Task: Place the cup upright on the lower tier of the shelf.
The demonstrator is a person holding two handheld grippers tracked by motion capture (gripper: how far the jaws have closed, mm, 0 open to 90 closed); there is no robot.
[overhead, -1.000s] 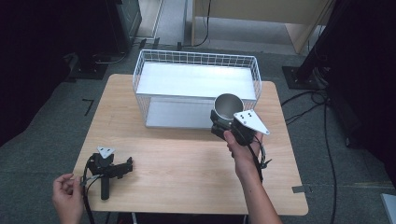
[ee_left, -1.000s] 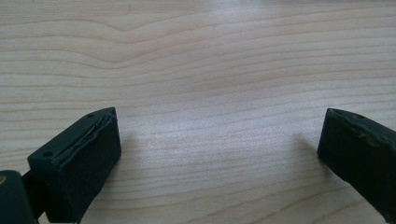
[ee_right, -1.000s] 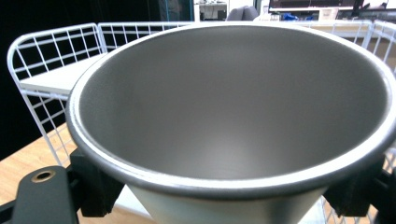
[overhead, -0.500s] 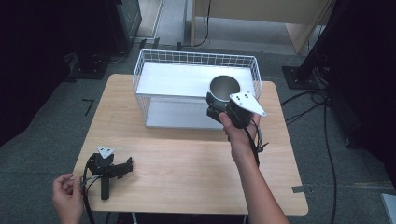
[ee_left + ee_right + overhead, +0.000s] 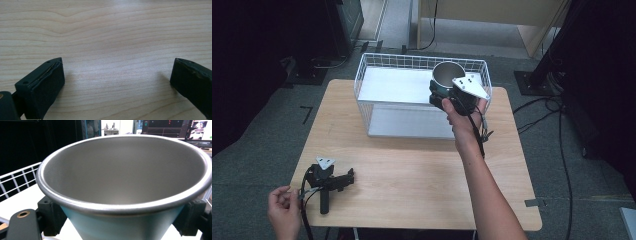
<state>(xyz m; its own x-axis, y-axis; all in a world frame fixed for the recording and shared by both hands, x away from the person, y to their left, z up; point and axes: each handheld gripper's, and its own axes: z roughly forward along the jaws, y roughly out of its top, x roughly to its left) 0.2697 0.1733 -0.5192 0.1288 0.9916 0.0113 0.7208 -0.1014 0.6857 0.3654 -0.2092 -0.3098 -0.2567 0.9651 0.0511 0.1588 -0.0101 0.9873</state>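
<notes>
A pale wood-grain counter (image 5: 412, 170) with rounded corners stands on grey carpet, in a dim room with dark stands at the upper left and right of the high view and black cables trailing over the floor at the right. At the counter's far edge, in the upper middle of the frame, sits a white wire basket (image 5: 377, 65) with a flat white floor. The right gripper (image 5: 443, 95) is clamped on a metal cup (image 5: 447, 76), held over the basket's right end; in the right gripper view the cup is a smooth, brushed-steel cone with a rolled rim, a jaw pressed to each side. At the lower left, the left gripper (image 5: 343, 179) lies on the counter with its black, blocky jaws wide apart, a hand (image 5: 284, 205) beside it.
</notes>
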